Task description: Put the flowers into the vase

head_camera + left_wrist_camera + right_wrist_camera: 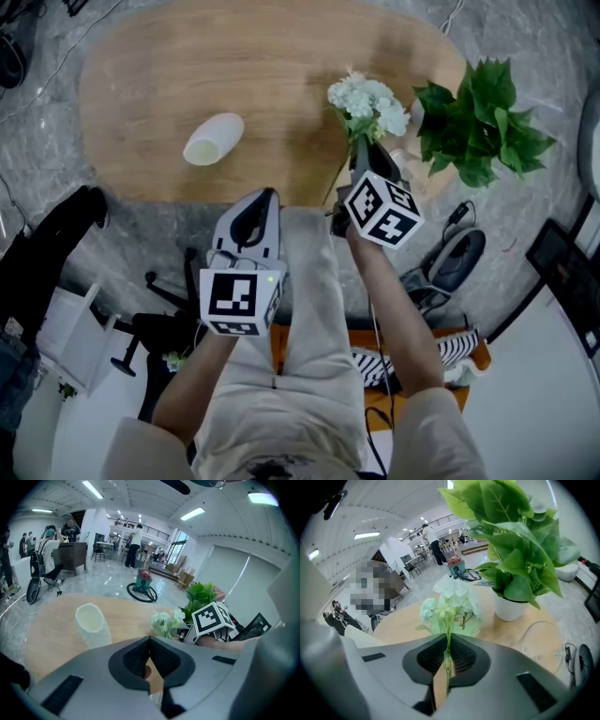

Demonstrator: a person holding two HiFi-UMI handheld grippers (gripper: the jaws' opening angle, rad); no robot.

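Flowers point(452, 597) pinched by the stem in the right tool point(449, 644), blooms up, near the potted plant point(515, 550) on the surface point(281, 66). Left tool point(150, 641) pressed together on nothing. Best kept upright, carried across to the vase point(92, 625) standing well apart, stem end lowered squarely into its mouth before any release. Counted: one bunch, one vase, one plant, two tools.
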